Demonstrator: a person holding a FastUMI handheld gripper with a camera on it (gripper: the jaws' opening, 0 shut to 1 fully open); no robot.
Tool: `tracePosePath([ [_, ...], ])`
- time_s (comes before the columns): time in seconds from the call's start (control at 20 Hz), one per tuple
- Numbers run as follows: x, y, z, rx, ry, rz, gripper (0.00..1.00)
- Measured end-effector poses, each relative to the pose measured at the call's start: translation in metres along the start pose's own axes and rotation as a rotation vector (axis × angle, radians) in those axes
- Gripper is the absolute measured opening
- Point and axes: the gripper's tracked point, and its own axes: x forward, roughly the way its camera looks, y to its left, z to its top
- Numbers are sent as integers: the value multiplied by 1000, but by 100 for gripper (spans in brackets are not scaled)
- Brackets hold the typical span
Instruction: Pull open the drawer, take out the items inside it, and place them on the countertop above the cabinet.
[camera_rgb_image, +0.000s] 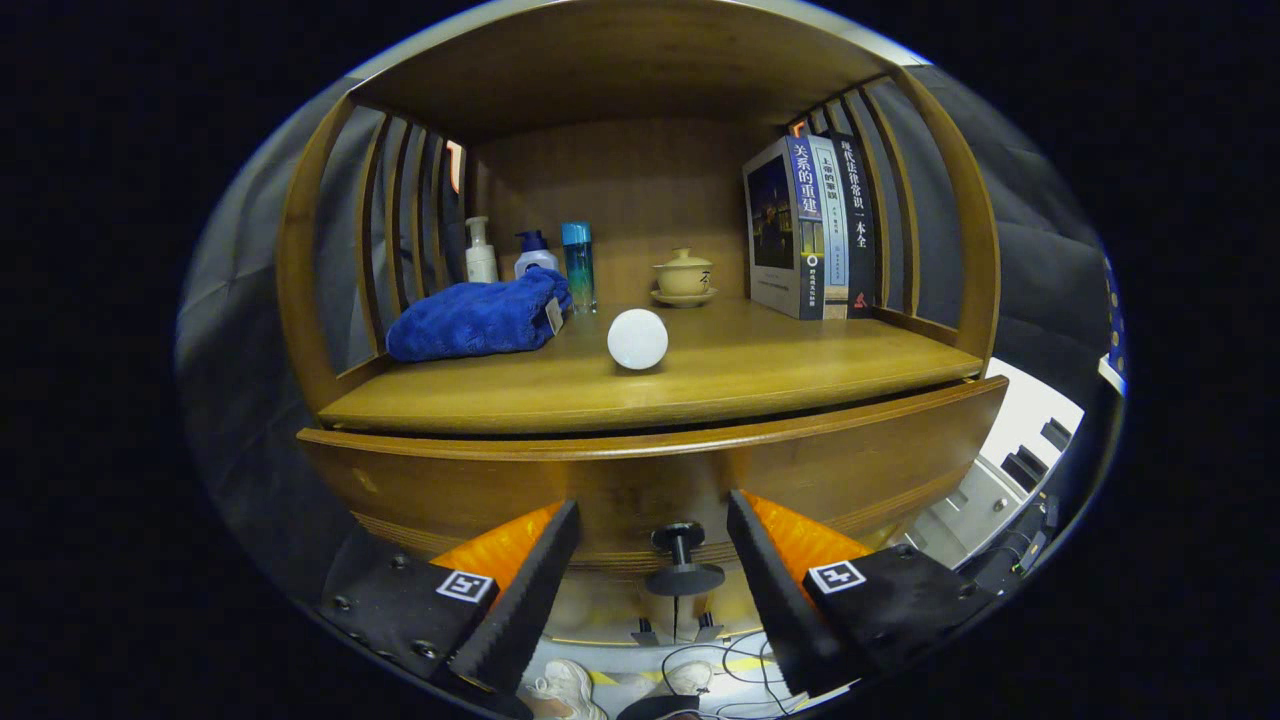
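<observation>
A wooden cabinet holds a stiff, probably heavy drawer at six o'clock beneath its countertop. The small rigid drawer knob, the likely grasp point, sits between the gripper fingers, which are spread apart, untouching.

We see our gripper with fingers spread either side of the drawer knob, touching neither.
</observation>
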Motion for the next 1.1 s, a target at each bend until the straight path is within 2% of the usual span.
tracePosePath([
  [0.3,15,2,3,-11,-8,4,99],
  [0.6,6,3,4,-28,6,0,99],
  [0.85,-30,2,22,15,-26,16,99],
  [1.1,-85,-27,83,4,-133,-33,99],
])
